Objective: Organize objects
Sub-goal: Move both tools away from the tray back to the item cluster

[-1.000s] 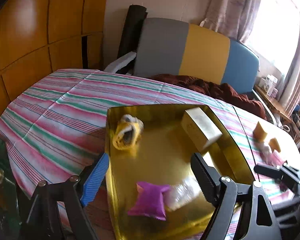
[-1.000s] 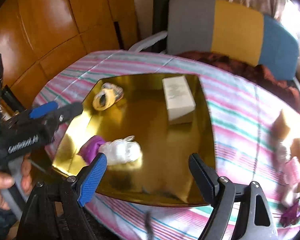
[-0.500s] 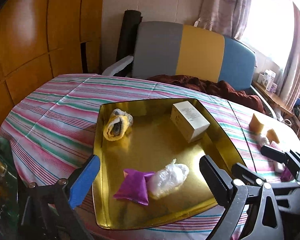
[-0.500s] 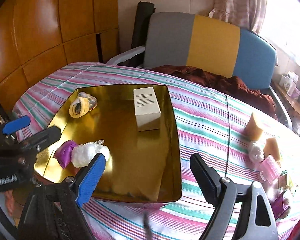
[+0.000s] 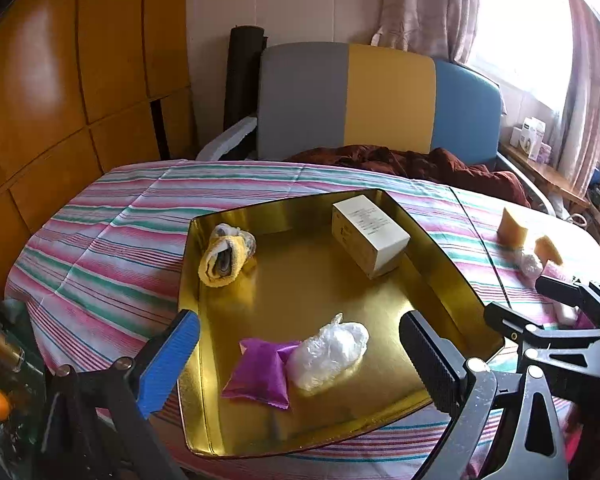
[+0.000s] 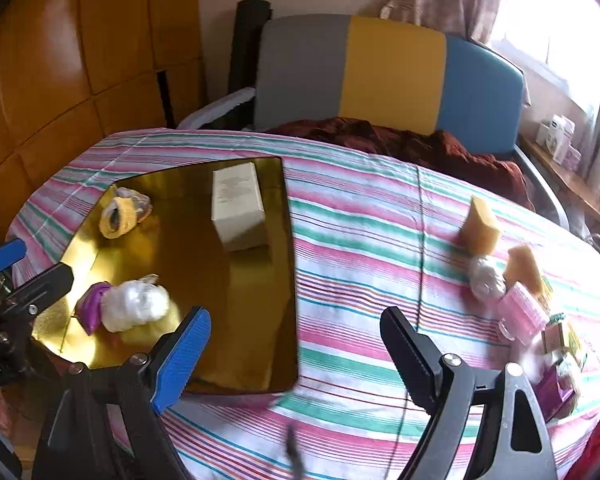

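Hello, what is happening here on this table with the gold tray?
A person holds two grippers above a striped table. The gold tray already holds a white box, a yellow roll, a purple packet and a plastic bundle. The left gripper has just been opening and is empty; the right gripper, also open, faces the sponges outside the tray.

1. Your left gripper (image 5: 296,344) jaws have just been opening; nothing sits between them, and it's now back off the purple pouch (image 5: 256,374).
2. Your right gripper (image 6: 296,334) has swung off the gold tray (image 6: 288,264) toward the striped cloth (image 6: 360,240).
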Demonstrator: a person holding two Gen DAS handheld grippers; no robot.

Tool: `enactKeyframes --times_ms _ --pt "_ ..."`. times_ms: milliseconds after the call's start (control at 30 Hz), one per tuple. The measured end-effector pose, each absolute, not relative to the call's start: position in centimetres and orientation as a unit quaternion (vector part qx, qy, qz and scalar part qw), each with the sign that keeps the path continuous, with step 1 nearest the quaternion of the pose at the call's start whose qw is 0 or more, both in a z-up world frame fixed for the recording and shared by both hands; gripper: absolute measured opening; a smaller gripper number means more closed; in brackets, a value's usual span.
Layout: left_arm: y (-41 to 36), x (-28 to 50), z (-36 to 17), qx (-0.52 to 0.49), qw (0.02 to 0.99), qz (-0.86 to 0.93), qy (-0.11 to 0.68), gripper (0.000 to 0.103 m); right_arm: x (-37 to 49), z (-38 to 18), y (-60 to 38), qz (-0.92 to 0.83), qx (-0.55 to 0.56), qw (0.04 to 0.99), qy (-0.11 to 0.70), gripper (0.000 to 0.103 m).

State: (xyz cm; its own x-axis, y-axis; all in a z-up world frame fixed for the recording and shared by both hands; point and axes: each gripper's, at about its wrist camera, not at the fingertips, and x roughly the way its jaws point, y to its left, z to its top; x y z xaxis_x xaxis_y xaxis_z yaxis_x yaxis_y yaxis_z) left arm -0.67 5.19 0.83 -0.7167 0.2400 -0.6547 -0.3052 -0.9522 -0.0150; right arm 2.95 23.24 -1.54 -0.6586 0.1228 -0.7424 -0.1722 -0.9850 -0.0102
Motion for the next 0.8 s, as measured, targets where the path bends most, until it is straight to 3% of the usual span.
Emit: enactKeyframes --times_ms 800 --pt "11.0 -0.6 1.3 -0.356 0.208 0.906 0.096 0.100 4.9 -2.1 31.6 0.891 -0.421 0.157 0.071 0.088"
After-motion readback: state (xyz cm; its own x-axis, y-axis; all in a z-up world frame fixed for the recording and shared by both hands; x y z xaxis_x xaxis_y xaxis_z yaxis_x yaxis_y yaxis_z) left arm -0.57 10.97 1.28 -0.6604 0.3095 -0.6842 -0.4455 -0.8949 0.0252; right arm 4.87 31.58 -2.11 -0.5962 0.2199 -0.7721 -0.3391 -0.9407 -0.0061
